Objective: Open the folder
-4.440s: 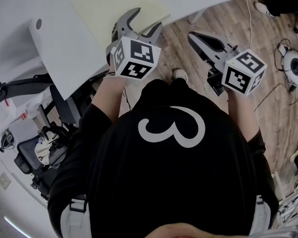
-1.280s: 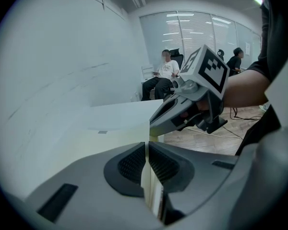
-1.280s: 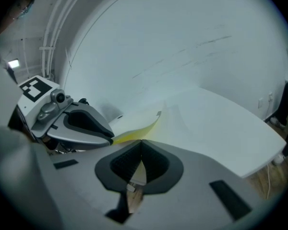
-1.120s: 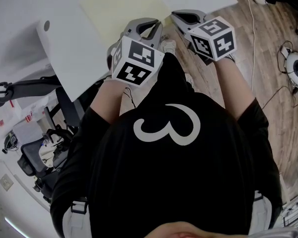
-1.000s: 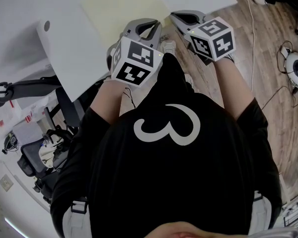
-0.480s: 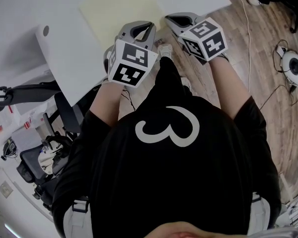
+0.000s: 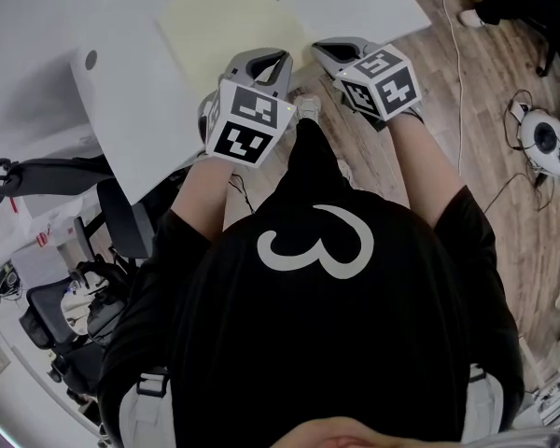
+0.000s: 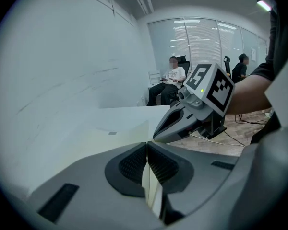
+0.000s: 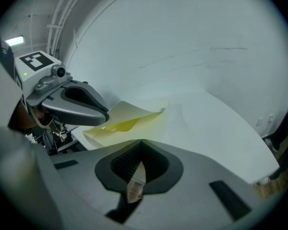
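A pale yellow folder (image 7: 233,17) lies at the near edge of a white table (image 7: 121,91). My left gripper (image 7: 285,56) sits at the folder's near edge. In the left gripper view its jaws (image 8: 147,143) meet on the folder's thin edge (image 8: 129,131). The right gripper view shows the cover (image 9: 129,119) lifted and curled where the left gripper (image 9: 105,116) holds it. My right gripper (image 7: 317,48) is just right of the left one at the table's edge, past the folder's corner. Its jaws (image 9: 141,142) are shut, and no part of the folder shows between them.
A wooden floor (image 7: 467,110) with cables and a round white device (image 7: 546,138) lies to the right. An office chair (image 7: 75,306) stands at the lower left under the table. People sit at the far end of the room (image 8: 170,80).
Since the earliest frame my right gripper has come from over the floor to the table's edge beside the left. The left jaws, open then, are now shut. Both have hardly moved over the last second.
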### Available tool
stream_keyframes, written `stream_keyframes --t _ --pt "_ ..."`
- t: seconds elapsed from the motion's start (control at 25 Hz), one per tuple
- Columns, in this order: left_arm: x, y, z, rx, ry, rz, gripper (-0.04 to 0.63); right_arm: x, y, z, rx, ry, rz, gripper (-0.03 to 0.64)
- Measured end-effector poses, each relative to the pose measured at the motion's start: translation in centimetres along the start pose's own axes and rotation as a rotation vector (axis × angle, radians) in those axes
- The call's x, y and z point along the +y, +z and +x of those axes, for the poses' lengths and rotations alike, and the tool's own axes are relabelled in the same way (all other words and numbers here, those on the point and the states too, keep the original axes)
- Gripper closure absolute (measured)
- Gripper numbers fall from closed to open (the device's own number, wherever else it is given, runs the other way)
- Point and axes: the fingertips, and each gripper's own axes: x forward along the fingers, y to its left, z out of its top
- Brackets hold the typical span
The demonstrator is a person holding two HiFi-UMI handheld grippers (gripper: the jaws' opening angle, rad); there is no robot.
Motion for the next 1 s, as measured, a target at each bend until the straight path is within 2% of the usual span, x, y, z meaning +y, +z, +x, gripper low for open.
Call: stream_keyframes --t 0.56,0.88,1.0 --pt "1.1 0.0 -0.9 -0.021 0.035 -0.042 0.577 0.5 0.1 0.7 0.072 -0.069 -0.126 0.594" --pt "1.5 -0.1 -1.1 -0.022 0.010 -0.038 0.577 0.6 0.3 1.0 0.092 -0.071 -0.115 0.594" --pt "2.0 0.6 -1.4 -0.040 0.021 -0.011 0.575 0.4 0.4 1.1 0.101 -0.073 -0.114 0.594"
